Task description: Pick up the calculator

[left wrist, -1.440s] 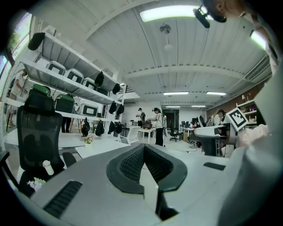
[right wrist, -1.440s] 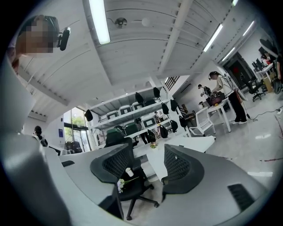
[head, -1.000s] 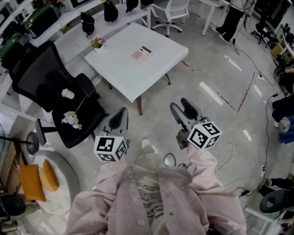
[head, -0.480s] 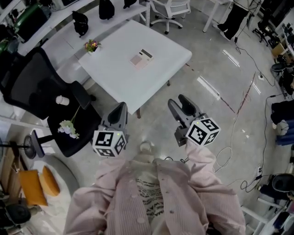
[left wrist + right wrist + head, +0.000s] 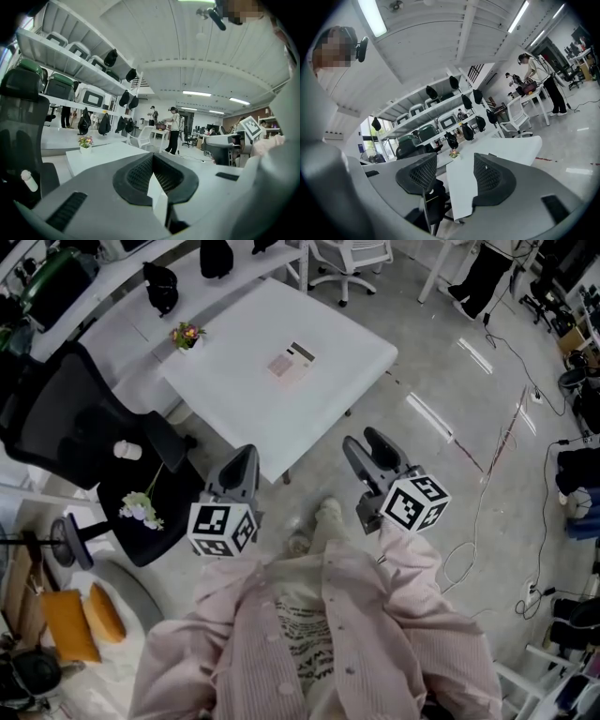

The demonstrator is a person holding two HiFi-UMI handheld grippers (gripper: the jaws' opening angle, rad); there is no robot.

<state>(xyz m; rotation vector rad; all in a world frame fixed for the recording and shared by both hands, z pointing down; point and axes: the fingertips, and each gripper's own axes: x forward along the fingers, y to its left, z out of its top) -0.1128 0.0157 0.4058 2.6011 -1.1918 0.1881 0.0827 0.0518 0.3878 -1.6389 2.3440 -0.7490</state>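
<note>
Lying flat near the middle of the white table (image 5: 281,418), the calculator (image 5: 290,359) is well apart from both grippers, which hover over the floor short of the table's near corner. A small pot (image 5: 187,336) with flowers in it stands at the table's far left edge, well away from the calculator.

The left gripper (image 5: 248,457) has its jaws pressed together with nothing between them; its own view shows the pads meeting at the tip (image 5: 152,157). The right gripper (image 5: 360,439) has its jaws spread wide and empty, and its own view looks between them (image 5: 454,164) at the table edge.

A black chair (image 5: 66,427) stands beside the table's left side, just left of the left gripper. On its seat lie a white bottle (image 5: 126,448) and a loose flower sprig (image 5: 141,507). Black bags (image 5: 159,284) sit on a white bench beyond the table. Orange cushions (image 5: 70,622) rest on a round white base at lower left. A cable (image 5: 487,484) trails over the floor on the right.
</note>
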